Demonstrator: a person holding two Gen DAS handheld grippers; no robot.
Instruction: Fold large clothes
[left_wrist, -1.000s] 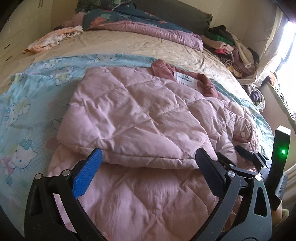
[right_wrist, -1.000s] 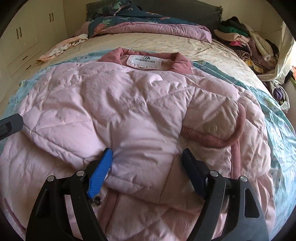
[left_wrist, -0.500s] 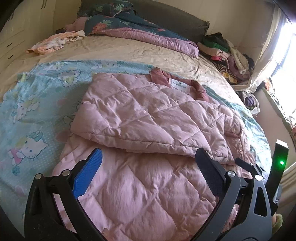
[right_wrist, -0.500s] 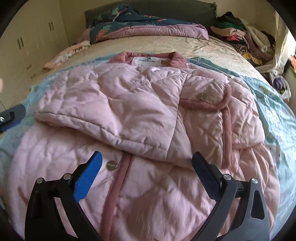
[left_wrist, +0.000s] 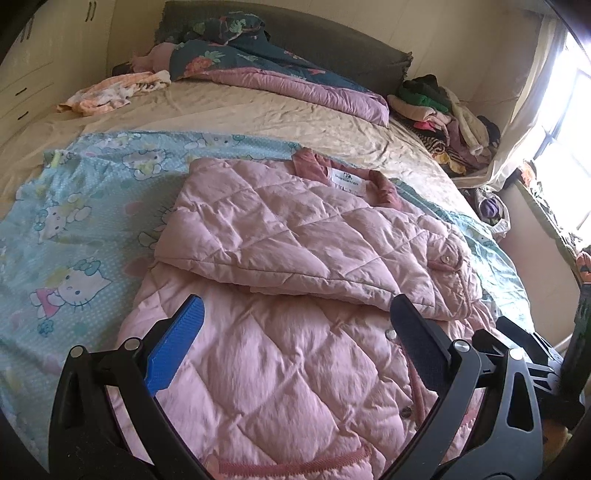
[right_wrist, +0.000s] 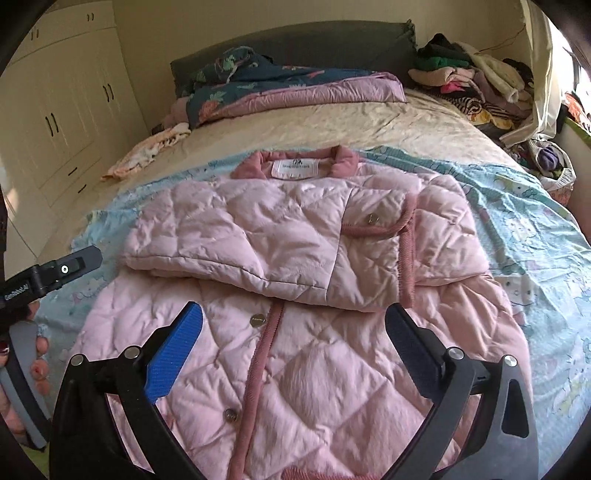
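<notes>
We hold the right hand-held gripper (right_wrist: 291, 339) above the jacket's lower half; its jaws have just been opening and stand fully spread, with nothing between them. The left hand-held gripper (left_wrist: 295, 328) likewise gapes wide and empty. The pink quilted jacket (right_wrist: 295, 258) lies flat on the cartoon-print sheet (right_wrist: 535, 236) of the bed (right_wrist: 332, 136), collar at twelve o'clock, sleeves folded across its chest. Beyond, at one o'clock, sits a heap of clothes (right_wrist: 472, 77); at eleven o'clock, a floral quilt (right_wrist: 258, 85).
</notes>
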